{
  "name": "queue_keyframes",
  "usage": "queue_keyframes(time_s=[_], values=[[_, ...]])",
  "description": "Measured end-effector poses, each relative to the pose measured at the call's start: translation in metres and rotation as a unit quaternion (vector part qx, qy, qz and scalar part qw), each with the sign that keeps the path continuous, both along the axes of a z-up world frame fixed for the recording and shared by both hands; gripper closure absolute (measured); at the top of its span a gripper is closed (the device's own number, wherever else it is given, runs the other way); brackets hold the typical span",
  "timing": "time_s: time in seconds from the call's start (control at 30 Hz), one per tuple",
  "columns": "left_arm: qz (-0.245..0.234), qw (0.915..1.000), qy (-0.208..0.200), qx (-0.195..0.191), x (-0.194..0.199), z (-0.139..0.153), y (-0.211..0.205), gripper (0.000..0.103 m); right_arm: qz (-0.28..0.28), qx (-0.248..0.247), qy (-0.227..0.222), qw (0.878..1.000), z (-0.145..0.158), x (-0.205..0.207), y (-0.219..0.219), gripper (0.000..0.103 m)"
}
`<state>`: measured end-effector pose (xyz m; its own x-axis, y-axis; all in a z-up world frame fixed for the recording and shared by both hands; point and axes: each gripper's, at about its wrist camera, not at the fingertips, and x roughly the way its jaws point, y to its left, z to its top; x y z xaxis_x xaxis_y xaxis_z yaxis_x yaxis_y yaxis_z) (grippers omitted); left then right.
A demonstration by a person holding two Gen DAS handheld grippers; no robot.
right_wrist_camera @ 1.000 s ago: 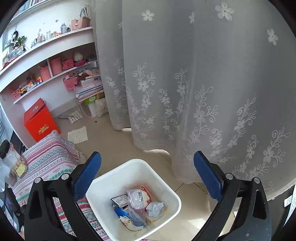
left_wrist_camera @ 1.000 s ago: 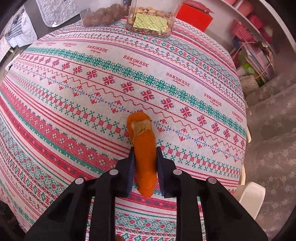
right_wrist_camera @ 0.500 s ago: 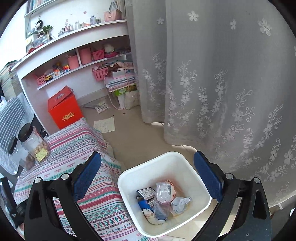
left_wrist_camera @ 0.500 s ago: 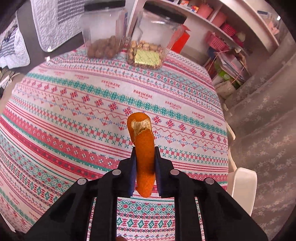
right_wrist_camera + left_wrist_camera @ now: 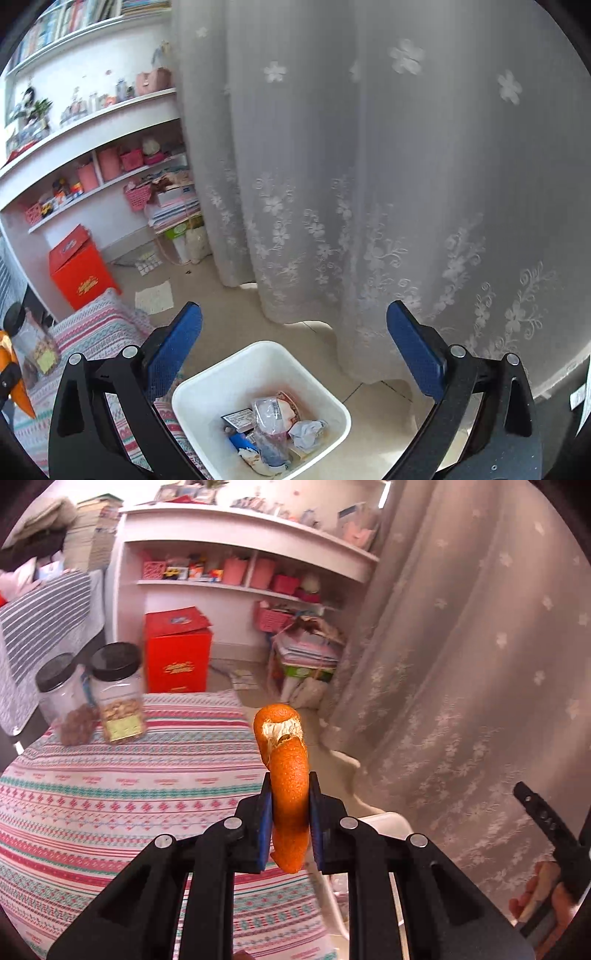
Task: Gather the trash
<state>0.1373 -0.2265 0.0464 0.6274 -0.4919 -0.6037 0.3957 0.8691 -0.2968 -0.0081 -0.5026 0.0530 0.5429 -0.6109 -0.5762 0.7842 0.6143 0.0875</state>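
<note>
My left gripper (image 5: 289,797) is shut on a curled strip of orange peel (image 5: 286,760) and holds it up in the air above the right edge of the patterned tablecloth (image 5: 110,794). The peel also shows at the left edge of the right wrist view (image 5: 14,384). My right gripper (image 5: 293,343) is open and empty, hovering above a white trash bin (image 5: 236,373) on the floor that holds wrappers, a plastic bag and crumpled paper. A part of the bin's white rim shows in the left wrist view (image 5: 384,818), just right of the table.
Two black-lidded jars (image 5: 118,698) stand at the table's far edge. A red box (image 5: 177,657) sits on the floor by white shelves (image 5: 240,587). A floral sheer curtain (image 5: 369,184) hangs behind the bin. The person's hand with the right gripper's handle (image 5: 546,830) shows at right.
My left gripper has lifted the orange peel off the table and swung up and right toward the bin. The right gripper's view has shifted slightly over the bin; it stays open.
</note>
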Motion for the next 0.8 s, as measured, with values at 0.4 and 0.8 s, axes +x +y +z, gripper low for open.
queue_keyframes(time_s=[0.4, 0.8], values=[[-0.099, 0.9948, 0.004, 0.024, -0.028, 0.002, -0.136, 0.028, -0.067, 0.017, -0.047, 0.997, 0.003, -0.045, -0.037, 0.007], [0.128, 0.9603, -0.206, 0.139, -0.071, 0.059, -0.056, 0.007, -0.007, -0.050, -0.097, 0.994, 0.024, -0.034, 0.059, 0.007]])
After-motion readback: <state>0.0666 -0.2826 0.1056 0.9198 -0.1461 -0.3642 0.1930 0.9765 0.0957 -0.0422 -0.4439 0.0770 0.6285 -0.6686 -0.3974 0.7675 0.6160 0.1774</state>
